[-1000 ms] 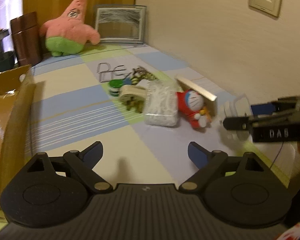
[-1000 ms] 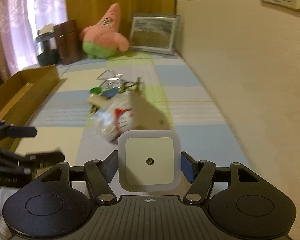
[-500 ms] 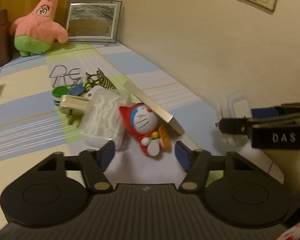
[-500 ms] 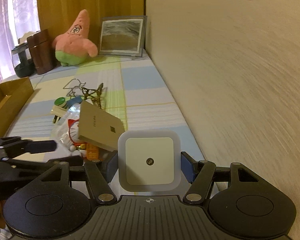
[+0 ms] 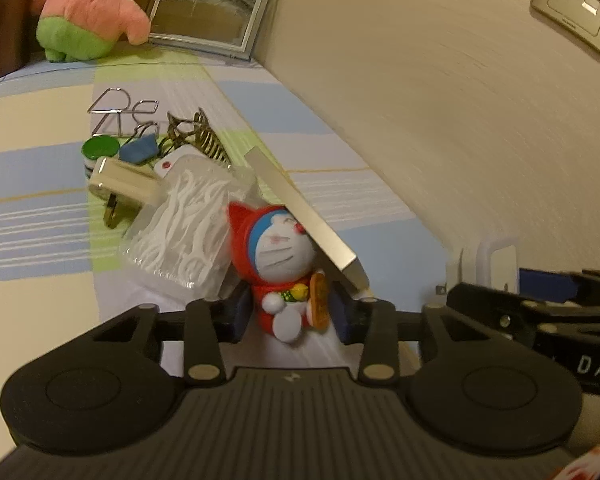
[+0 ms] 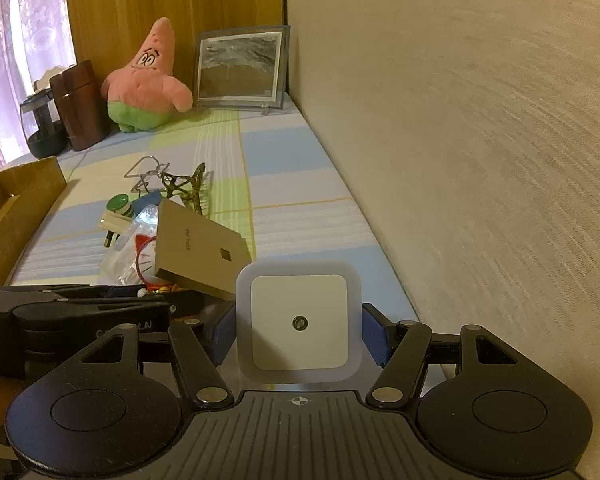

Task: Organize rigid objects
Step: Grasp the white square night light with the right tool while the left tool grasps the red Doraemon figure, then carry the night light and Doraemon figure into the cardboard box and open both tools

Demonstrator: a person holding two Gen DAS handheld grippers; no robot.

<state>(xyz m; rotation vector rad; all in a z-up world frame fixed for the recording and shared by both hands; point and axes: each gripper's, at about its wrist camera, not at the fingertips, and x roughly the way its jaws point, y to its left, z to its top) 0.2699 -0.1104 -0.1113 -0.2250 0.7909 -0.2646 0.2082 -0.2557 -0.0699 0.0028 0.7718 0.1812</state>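
A red-hooded Doraemon figure (image 5: 278, 264) sits on the striped cloth, leaning against a tilted flat tan box (image 5: 300, 204). My left gripper (image 5: 290, 312) straddles the figure's body; its jaws are closing and the blue pads sit against both of its sides. A clear pack of white floss picks (image 5: 180, 224) lies touching the figure's left. My right gripper (image 6: 299, 332) is shut on a white square night light (image 6: 299, 322) and hovers by the wall, to the right of the left gripper (image 6: 180, 300). The tan box (image 6: 200, 248) hides most of the figure in the right wrist view.
Behind the pile lie a cream plug adaptor (image 5: 120, 184), a green cap (image 5: 100, 147), metal wire puzzles (image 5: 120, 112) and a brass ornament (image 5: 204, 136). A cardboard box (image 6: 16, 208) stands at the left. A pink plush (image 6: 144, 80) and picture frame (image 6: 240, 68) stand at the back; the wall (image 6: 460, 160) runs close on the right.
My left gripper has swung from bare cloth towards the pile, come down around the Doraemon figure and narrowed from wide open onto it. The right gripper has kept hold of the night light.
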